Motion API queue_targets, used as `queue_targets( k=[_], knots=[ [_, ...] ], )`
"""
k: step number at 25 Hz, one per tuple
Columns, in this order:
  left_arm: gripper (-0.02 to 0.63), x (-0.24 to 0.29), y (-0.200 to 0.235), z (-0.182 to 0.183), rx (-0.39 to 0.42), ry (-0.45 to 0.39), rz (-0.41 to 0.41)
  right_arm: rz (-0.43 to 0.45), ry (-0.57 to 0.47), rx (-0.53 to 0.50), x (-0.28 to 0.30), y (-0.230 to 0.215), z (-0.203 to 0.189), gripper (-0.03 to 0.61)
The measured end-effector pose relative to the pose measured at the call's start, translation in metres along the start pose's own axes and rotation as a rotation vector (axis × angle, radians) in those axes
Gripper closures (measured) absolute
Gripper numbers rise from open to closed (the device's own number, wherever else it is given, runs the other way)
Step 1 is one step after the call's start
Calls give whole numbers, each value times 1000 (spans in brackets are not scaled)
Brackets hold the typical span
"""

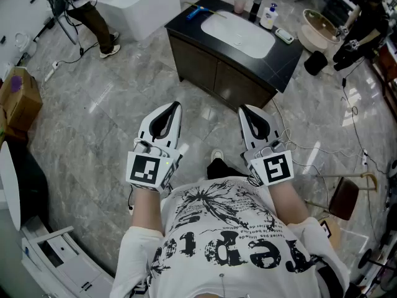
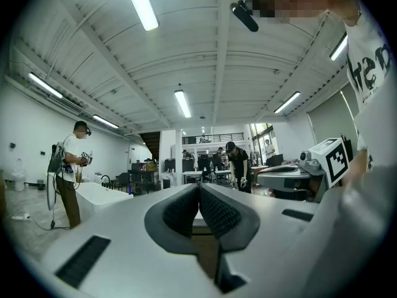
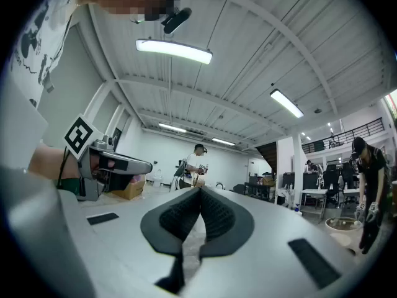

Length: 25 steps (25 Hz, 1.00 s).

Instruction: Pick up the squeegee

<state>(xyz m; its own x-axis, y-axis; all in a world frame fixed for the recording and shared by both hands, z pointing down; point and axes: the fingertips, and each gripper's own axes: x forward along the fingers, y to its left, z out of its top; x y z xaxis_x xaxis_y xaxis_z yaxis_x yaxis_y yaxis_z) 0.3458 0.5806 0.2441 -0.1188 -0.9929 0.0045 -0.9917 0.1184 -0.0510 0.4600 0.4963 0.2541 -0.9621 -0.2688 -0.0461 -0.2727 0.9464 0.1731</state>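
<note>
The pickup is, by my judgement, only at its very start, with the approach not yet begun. The next move is calling for stepping up to the counter, spreading one pair of jaws, and bringing them down around the handle. At the far left a cardboard box point(image 1: 20, 98) is sitting on the marble floor point(image 1: 93, 117), and another person point(image 1: 93, 14) is standing beside a white tub point(image 1: 146, 2). The left gripper point(image 1: 176, 107) is hovering level in front of the wearer's chest, its jaws pressed together on nothing. Its own view is showing the ribbed pads point(image 2: 181, 213) meeting along one line. Ahead, a dark vanity cabinet point(image 1: 211, 73) is standing with a white sink point(image 1: 239, 35) set in its black top. What I am taking for the squeegee point(image 1: 198, 10), a small blue-handled thing too small to be sure of, is lying flat on the counter's back left corner, just beside the sink. It is lying well apart from both grippers, beyond their tips and between their lines, nearer the left one's. The right gripper point(image 1: 243, 109) is hovering level too, with its jaws closed and empty. Bottles point(image 1: 260, 11) are standing behind the sink further right.
</note>
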Motion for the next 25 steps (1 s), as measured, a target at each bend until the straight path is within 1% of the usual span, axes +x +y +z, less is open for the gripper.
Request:
queue_targets(
  k=[7,13,15,16,17,18,21,25],
  knots=[
    [600,-11,-2,0,-6,-2,-10,-9,-6,15,-4,10,4,566],
    [600,-23,1,-15,-24,6,-19,-20,-3,39,-5,23,-5,565],
    [597,-23,5,-18,-44,-18,-17,-24,-5,55,-2,25,-10,565],
    [468,-23,7,-17,-51,-38,-15,-24,-2,60,-1,26,-12,565],
    [301,-23,10,-16,-51,-51,-12,-22,3,62,1,27,-15,565],
    [276,-22,13,-16,-46,-52,-9,-18,9,64,4,28,-17,565],
    [275,-14,27,-18,-17,-26,19,-10,19,75,19,22,-21,563],
    [276,8,53,-26,-11,-6,62,15,21,82,52,9,-32,563]
  ],
)
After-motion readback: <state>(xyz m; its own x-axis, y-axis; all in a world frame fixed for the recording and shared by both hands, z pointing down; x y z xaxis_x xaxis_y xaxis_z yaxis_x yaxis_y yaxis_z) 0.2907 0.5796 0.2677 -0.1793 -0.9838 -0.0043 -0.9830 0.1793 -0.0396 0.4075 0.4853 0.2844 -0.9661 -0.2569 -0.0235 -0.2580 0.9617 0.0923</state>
